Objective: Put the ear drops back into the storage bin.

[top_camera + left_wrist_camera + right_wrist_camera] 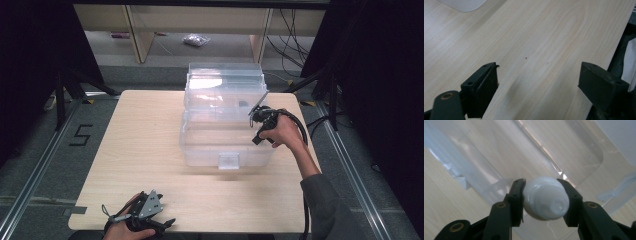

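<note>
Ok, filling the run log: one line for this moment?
right hand-held gripper: grips white bottle | over clear box | left hand-held gripper: open

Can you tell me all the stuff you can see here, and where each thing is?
light wooden table: one, pale wood, centre of the high view
clear plastic storage box: one, see-through, lid open, on the table's far right part
white round plastic bottle: one, white, clamped in the right gripper over the open box
left gripper: one, black, open, at the table's near edge
right gripper: one, black, shut on the bottle
</note>
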{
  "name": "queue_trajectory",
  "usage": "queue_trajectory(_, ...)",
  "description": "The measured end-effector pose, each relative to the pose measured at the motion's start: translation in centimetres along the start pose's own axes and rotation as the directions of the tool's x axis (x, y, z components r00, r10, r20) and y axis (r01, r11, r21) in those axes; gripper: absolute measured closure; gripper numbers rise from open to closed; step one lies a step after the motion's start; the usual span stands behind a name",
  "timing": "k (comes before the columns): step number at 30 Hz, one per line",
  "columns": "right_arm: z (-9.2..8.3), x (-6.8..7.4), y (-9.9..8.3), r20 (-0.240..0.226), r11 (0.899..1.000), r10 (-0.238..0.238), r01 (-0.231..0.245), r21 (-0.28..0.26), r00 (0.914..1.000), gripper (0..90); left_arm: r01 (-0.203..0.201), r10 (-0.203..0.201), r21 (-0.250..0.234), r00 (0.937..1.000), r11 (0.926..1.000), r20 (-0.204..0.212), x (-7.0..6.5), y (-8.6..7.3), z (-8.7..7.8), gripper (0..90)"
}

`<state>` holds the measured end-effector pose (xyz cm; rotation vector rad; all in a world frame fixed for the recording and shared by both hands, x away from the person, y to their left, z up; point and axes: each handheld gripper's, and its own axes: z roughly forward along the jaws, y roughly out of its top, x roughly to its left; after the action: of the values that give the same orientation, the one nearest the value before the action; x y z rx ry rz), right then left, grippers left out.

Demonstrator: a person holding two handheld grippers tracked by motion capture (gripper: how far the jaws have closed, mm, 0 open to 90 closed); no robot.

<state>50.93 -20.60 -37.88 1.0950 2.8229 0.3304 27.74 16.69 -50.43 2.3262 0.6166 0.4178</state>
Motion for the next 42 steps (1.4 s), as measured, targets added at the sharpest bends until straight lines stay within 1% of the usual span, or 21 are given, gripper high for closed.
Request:
queue_trajectory(2, 0.5, -0.3, 0.1, 0.004, 1.0, -0.005, 0.005, 0.006, 1.0, 60.1, 0.001, -0.001, 0.001, 1.0, 1.0, 0.001, 0.0, 0.0, 0.0, 15.4)
queue_trajectory(3, 0.6, -0.4, 0.2, 0.013, 1.0, -0.027, 0.027, 0.009, 0.9996, 60.1, -0.001, 0.001, 0.001, 1.0, 1.0, -0.005, 0.0, 0.0, 0.0, 15.4)
queue_trajectory(4, 0.6, -0.4, 0.2, 0.016, 1.0, -0.008, 0.008, 0.015, 0.9998, 60.1, -0.003, 0.003, 0.001, 1.0, 1.0, -0.006, 0.0, 0.0, 0.0, 15.4)
queue_trajectory(6, 0.8, -0.5, 0.3, 0.008, 1.0, -0.018, 0.018, 0.01, 0.9998, 60.1, 0.004, -0.004, -0.007, 1.0, 1.0, -0.006, -0.1, 0.0, 0.0, 15.4)
queue_trajectory(7, 0.8, -0.3, 0.3, 0.003, 1.0, 0.011, -0.011, 0.017, 0.9999, 60.1, 0.001, -0.001, -0.005, 1.0, 1.0, -0.005, 0.0, 0.0, 0.1, 15.4)
queue_trajectory(9, 1.0, -0.5, 0.4, 0.005, 1.0, -0.001, 0.001, 0.017, 1.0, 60.1, 0.002, -0.002, -0.001, 1.0, 1.0, -0.006, 0.0, 0.0, 0.0, 15.4)
queue_trajectory(16, 1.7, -0.8, 0.6, -0.005, 0.999, 0.012, -0.012, 0.034, 0.9999, 60.1, 0.002, -0.002, -0.004, 1.0, 1.0, -0.004, 0.0, 0.0, 0.0, 15.4)
queue_trajectory(22, 2.6, -1.0, 0.6, -0.021, 0.998, 0.037, -0.036, 0.049, 0.9991, 60.1, -0.001, 0.001, 0.0, 1.0, 1.0, -0.005, 0.0, 0.0, 0.0, 15.4)
queue_trajectory(25, 2.9, -1.2, 0.5, -0.022, 0.999, 0.031, -0.03, 0.041, 0.9993, 60.1, 0.0, 0.0, 0.0, 1.0, 1.0, -0.005, 0.0, 0.0, 0.0, 15.4)
queue_trajectory(27, 3.1, -1.1, 0.5, -0.023, 0.998, 0.044, -0.043, 0.052, 0.9987, 60.1, 0.0, 0.0, 0.001, 1.0, 1.0, -0.006, 0.0, 0.0, 0.0, 15.4)
queue_trajectory(31, 3.4, -1.0, 0.6, -0.02, 0.998, 0.022, -0.021, 0.059, 0.9995, 60.0, 0.0, 0.0, -0.003, 1.0, 1.0, -0.004, 0.0, 0.0, 0.0, 15.4)
queue_trajectory(32, 3.4, -1.0, 0.7, -0.021, 0.997, 0.029, -0.028, 0.065, 0.9994, 60.0, 0.001, -0.001, 0.001, 1.0, 1.0, -0.007, 0.0, 0.0, 0.0, 15.4)
queue_trajectory(33, 3.5, -0.8, 0.7, -0.026, 0.995, 0.063, -0.061, 0.08, 0.9977, 60.1, 0.001, -0.001, -0.001, 1.0, 1.0, -0.006, 0.0, 0.0, 0.0, 15.4)
queue_trajectory(35, 3.7, -0.9, 0.7, -0.021, 0.997, 0.032, -0.031, 0.071, 0.9992, 60.1, -0.001, 0.001, -0.001, 1.0, 1.0, -0.006, 0.0, 0.0, 0.0, 15.4)
queue_trajectory(36, 3.8, -0.9, 0.8, -0.021, 0.997, 0.03, -0.028, 0.075, 0.9993, 60.0, 0.0, 0.0, -0.001, 1.0, 1.0, -0.006, 0.0, 0.0, 0.0, 15.4)
queue_trajectory(37, 3.9, -0.8, 0.8, -0.022, 0.996, 0.048, -0.046, 0.081, 0.9986, 60.1, 0.0, 0.0, -0.001, 1.0, 1.0, -0.007, 0.0, 0.0, 0.0, 15.4)
queue_trajectory(38, 4.0, -0.9, 0.8, -0.017, 0.996, 0.039, -0.038, 0.084, 0.9991, 60.0, -0.001, 0.001, -0.001, 1.0, 1.0, -0.006, 0.0, 0.0, 0.0, 15.4)
queue_trajectory(39, 4.0, -0.8, 0.8, -0.022, 0.993, 0.065, -0.063, 0.101, 0.9976, 60.0, -0.001, 0.001, -0.001, 1.0, 1.0, -0.006, 0.0, 0.0, 0.0, 15.4)
queue_trajectory(40, 4.1, -0.7, 0.8, -0.011, 0.992, 0.074, -0.073, 0.105, 0.9972, 60.1, -0.001, 0.001, -0.001, 1.0, 1.0, -0.006, 0.0, 0.0, 0.0, 15.4)
queue_trajectory(41, 4.2, -0.9, 0.8, -0.019, 0.993, 0.063, -0.06, 0.105, 0.9979, 60.1, -0.001, 0.001, -0.001, 1.0, 1.0, -0.007, 0.0, 0.0, 0.0, 15.4)
queue_trajectory(42, 4.3, -0.9, 0.7, -0.018, 0.993, 0.069, -0.067, 0.101, 0.9974, 60.0, -0.001, 0.001, -0.002, 1.0, 1.0, -0.007, 0.0, 0.0, 0.0, 15.4)
